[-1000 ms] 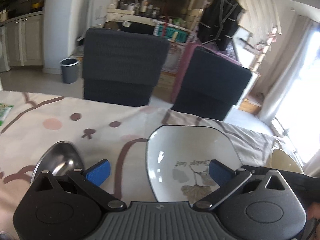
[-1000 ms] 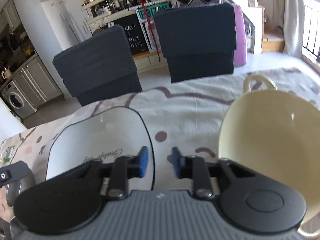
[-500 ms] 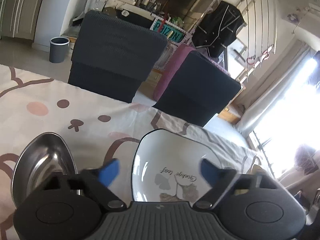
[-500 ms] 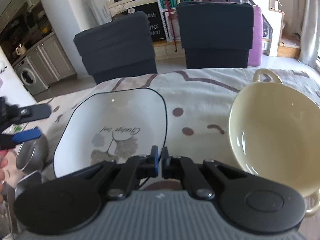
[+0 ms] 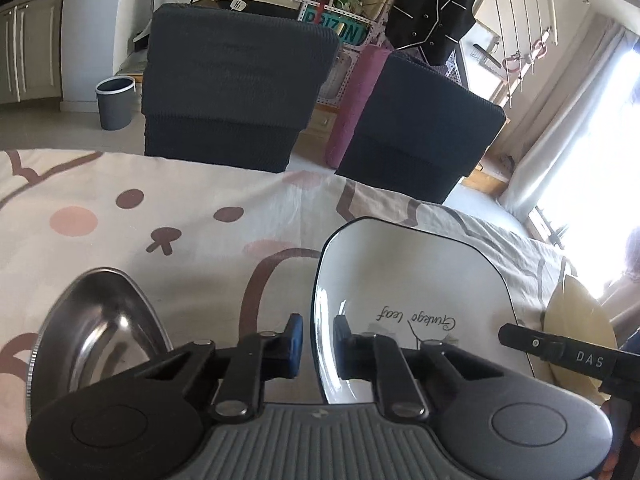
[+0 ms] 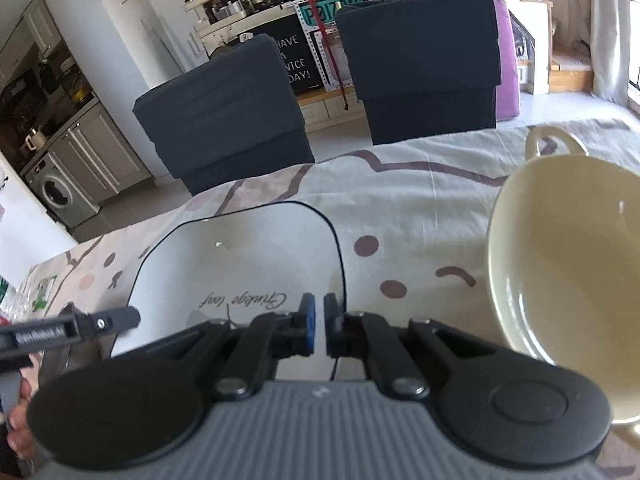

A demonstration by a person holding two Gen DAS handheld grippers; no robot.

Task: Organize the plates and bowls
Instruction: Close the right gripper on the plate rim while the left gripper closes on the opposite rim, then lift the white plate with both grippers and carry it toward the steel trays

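A white square plate (image 5: 404,292) with a black rim and a leaf print lies on the tablecloth; it also shows in the right wrist view (image 6: 240,268). My left gripper (image 5: 318,340) is shut on the plate's left rim. My right gripper (image 6: 319,326) is shut on the plate's right rim. A steel bowl (image 5: 96,332) sits left of the plate. A cream bowl with loop handles (image 6: 568,292) sits right of it, and its edge shows in the left wrist view (image 5: 580,320).
The table wears a cream cloth (image 5: 160,208) with brown and pink shapes. Two dark chairs (image 5: 236,88) (image 5: 416,128) stand at the far edge. A grey bin (image 5: 115,103) is on the floor beyond.
My left gripper went from wide open to shut on the plate's left rim. My right gripper stayed shut on the right rim.
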